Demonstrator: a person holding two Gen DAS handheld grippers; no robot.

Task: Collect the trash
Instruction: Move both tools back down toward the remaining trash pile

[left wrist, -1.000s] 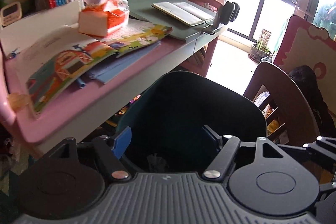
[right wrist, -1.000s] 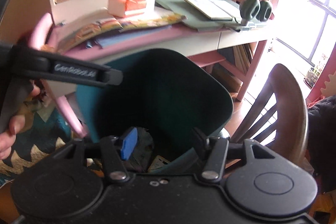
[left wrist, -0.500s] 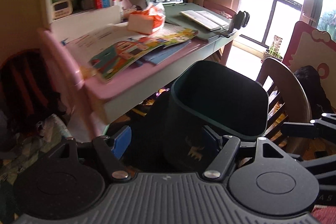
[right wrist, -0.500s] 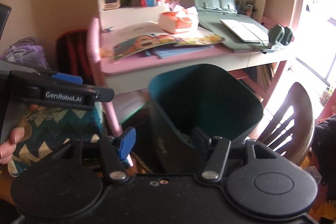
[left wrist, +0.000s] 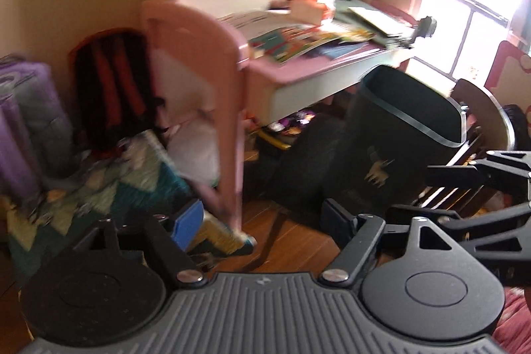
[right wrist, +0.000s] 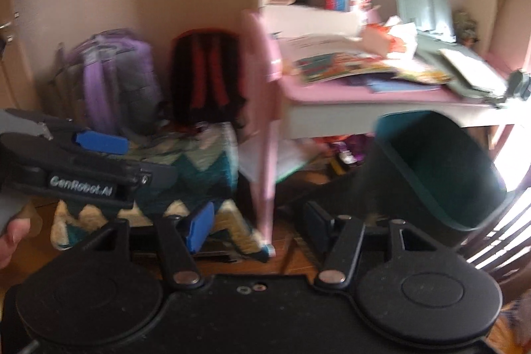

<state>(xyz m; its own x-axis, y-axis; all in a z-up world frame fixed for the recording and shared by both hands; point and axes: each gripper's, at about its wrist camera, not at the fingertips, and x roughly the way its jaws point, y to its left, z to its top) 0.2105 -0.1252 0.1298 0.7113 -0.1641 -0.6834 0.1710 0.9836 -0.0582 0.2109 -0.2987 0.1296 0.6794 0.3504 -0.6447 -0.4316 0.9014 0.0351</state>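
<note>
Dark teal trash bin (left wrist: 408, 135) stands on the wood floor at right-centre of the left wrist view, just in front of the pink desk (left wrist: 298, 72) edge, open top tilted toward camera; in the right wrist view the bin (right wrist: 434, 168) sits at right, rim edge clear, contents not visible. A wooden chair (left wrist: 481, 121) is just beside the bin on its right, close to touching. Left of the bin, dark floor space under the desk, then the desk's pink side panel (left wrist: 205, 108). Bare wood floor (left wrist: 285, 241) between the panel foot and the bin.

Left gripper (left wrist: 262, 221): fingers spread wide, nothing between them, bottom centre. Right gripper (right wrist: 259, 223): also wide apart, holding nothing. It shows at right edge of the left view (left wrist: 481, 188); the left gripper shows at left edge of the right view (right wrist: 83, 161).

Zigzag rug (right wrist: 199, 175) lower left, red-black backpack (right wrist: 207, 75) and purple backpack (right wrist: 116, 78) against the wall behind. Both frames motion-blurred.
</note>
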